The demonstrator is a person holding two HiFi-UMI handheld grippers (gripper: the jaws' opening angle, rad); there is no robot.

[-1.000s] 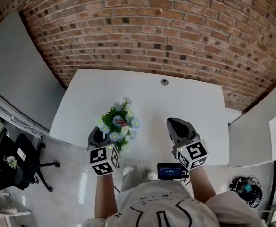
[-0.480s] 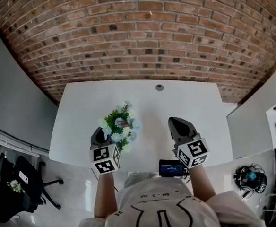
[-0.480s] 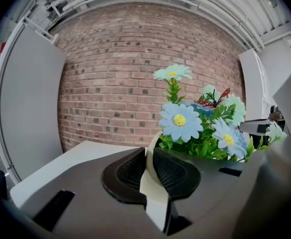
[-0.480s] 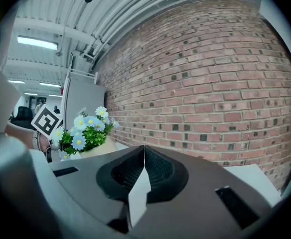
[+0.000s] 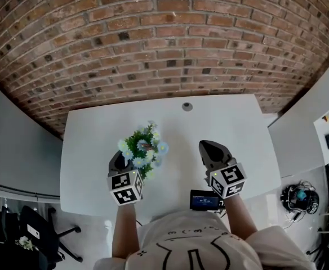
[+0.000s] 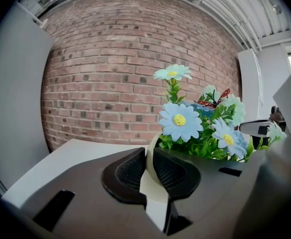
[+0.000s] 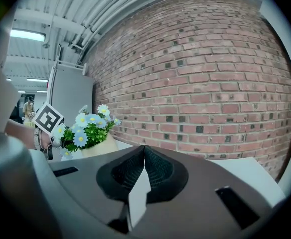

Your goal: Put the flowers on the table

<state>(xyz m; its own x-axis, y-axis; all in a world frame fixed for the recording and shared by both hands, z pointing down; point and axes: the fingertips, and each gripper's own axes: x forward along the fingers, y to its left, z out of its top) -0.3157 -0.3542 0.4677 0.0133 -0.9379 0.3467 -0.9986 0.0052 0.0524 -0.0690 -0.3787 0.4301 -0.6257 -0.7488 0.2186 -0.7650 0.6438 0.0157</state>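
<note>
Here, the left gripper (image 5: 119, 163) pinches the rim of the potted daisies (image 5: 143, 147) over the white surface (image 5: 226, 122); the right gripper (image 5: 209, 151) is clenched, empty. Best lowered level before release.

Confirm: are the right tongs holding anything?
No, the right tongs are shut with nothing between them; the flowers sit apart, off to the side.

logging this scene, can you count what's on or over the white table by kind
flower pot: 1
grippers: 2 (left gripper shut on the pot's rim, right gripper shut, empty)
round disc in the tabletop: 1
total: 4
</note>
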